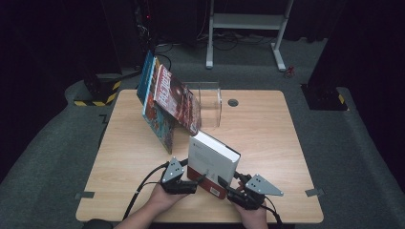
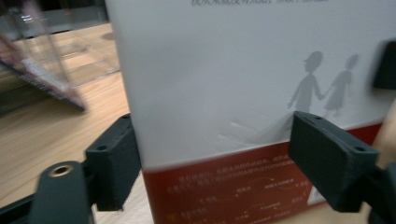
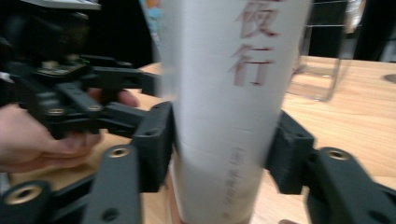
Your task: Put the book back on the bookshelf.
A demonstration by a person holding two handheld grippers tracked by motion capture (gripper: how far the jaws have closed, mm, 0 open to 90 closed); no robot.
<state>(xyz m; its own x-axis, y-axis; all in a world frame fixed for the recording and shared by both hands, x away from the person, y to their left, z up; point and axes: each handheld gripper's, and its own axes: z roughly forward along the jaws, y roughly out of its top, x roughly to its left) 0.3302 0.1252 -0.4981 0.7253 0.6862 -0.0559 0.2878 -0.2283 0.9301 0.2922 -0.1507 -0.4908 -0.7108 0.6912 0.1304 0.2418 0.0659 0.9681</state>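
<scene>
Two grippers hold one white book (image 1: 212, 162) upright at the near table (image 1: 267, 138) edge. The left gripper (image 1: 198, 183) clamps its cover, the right gripper (image 3: 219, 144) pinches its spine. Next, I think, carry it carefully to the leaning books (image 1: 167, 102).

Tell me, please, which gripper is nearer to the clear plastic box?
Left. The left gripper sits at the white book's left edge, closer to the clear plastic box; the right gripper clamps the spine farther right.

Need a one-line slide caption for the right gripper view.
Right gripper clamps the spine of the upright white book; left gripper beside it.
</scene>
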